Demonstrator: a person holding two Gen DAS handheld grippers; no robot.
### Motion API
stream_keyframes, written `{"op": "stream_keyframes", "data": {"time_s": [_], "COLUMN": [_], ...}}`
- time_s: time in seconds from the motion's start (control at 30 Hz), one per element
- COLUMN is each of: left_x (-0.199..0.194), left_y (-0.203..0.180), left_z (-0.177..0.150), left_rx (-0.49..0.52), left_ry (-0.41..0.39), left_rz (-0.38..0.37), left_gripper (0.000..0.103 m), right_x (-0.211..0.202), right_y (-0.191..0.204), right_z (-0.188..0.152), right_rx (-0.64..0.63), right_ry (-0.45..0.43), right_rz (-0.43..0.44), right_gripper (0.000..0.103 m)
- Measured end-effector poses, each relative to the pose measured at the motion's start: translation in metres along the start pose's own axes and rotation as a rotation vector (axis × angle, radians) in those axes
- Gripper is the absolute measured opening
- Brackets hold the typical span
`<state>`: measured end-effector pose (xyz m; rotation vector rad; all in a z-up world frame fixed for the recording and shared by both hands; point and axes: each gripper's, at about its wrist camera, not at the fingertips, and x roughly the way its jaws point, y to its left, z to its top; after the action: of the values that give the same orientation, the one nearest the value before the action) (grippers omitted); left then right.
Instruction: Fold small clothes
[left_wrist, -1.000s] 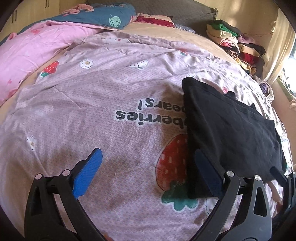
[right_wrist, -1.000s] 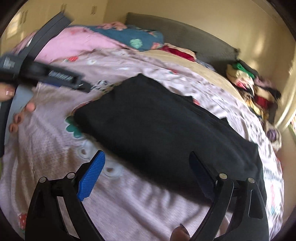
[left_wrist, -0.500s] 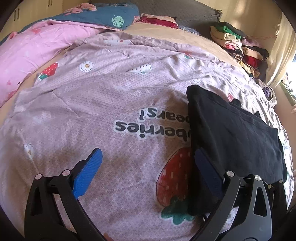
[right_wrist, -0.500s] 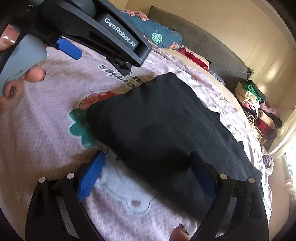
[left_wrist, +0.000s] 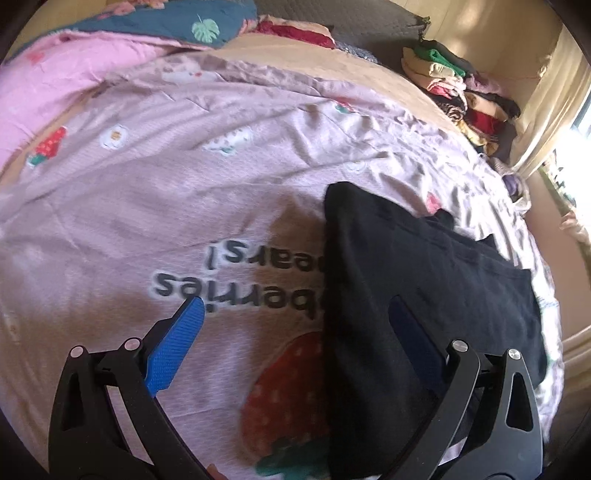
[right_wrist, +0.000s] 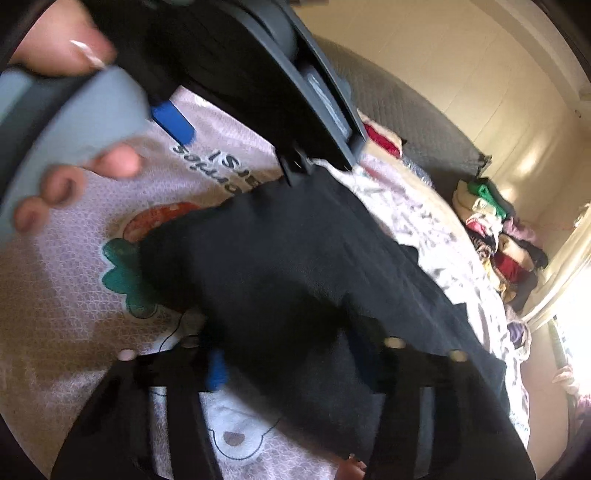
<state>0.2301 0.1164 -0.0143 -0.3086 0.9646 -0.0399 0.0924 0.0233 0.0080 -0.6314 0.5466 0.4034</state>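
Note:
A folded black garment (left_wrist: 436, 266) lies on the pink strawberry-print sheet (left_wrist: 184, 184). My left gripper (left_wrist: 295, 302) hovers open just above the bed. Its left pad is over the printed letters and its right pad over the garment's left part, and nothing sits between them. In the right wrist view the black garment (right_wrist: 295, 251) runs back from the near edge. My right gripper (right_wrist: 291, 365) is blurred and its jaws are closing on the garment's near edge, which bunches up between them. The left gripper (right_wrist: 266, 85) and a hand (right_wrist: 70, 48) fill the top left of that view.
A pile of folded clothes (left_wrist: 465, 88) sits at the bed's far right corner beside a curtain (left_wrist: 550, 110). A pink quilt (left_wrist: 48, 85) and a teal leaf-print pillow (left_wrist: 177, 22) lie at the far left. A grey headboard (right_wrist: 406, 118) runs along the back.
My right gripper's jaws went from wide open to narrowed around the garment's near edge. The left gripper drifted right, so its right pad now lies over the black cloth.

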Motion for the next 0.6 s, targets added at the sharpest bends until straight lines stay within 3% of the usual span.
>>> {"op": "stream_keyframes", "data": {"time_s": [0.03,0.1,0.3,0.4,0.53,0.6], "left_x": [0.003,0.01,0.028,0.029,0.016,0.008], "left_y": [-0.002,-0.005,-0.023,-0.032,-0.054,-0.066], "left_z": [0.002,0.006,0.014,0.013,0.013,0.014], "left_rx": [-0.01,-0.023,-0.008,-0.012,-0.001,0.007], "left_ry": [0.013,0.047,0.124,0.132,0.083,0.061], "left_rz": [-0.02,-0.027,-0.032,-0.077,-0.161,-0.192], "left_gripper": [0.093,0.093,0.093,0.093,0.093,0.077], "right_x": [-0.003,-0.007,-0.026,-0.036,-0.048,-0.058], "right_y": [-0.001,-0.006,-0.028,-0.042,-0.062,-0.073], "right_z": [0.0,-0.001,-0.005,-0.007,-0.015,-0.021], "right_rx": [-0.003,0.003,0.097,0.151,0.232,0.273], "right_ry": [-0.013,-0.012,-0.066,-0.089,-0.112,-0.138], "right_rz": [-0.007,-0.013,-0.019,-0.021,-0.015,-0.034], "right_gripper": [0.025,0.022,0.02,0.019,0.018,0.017]}}
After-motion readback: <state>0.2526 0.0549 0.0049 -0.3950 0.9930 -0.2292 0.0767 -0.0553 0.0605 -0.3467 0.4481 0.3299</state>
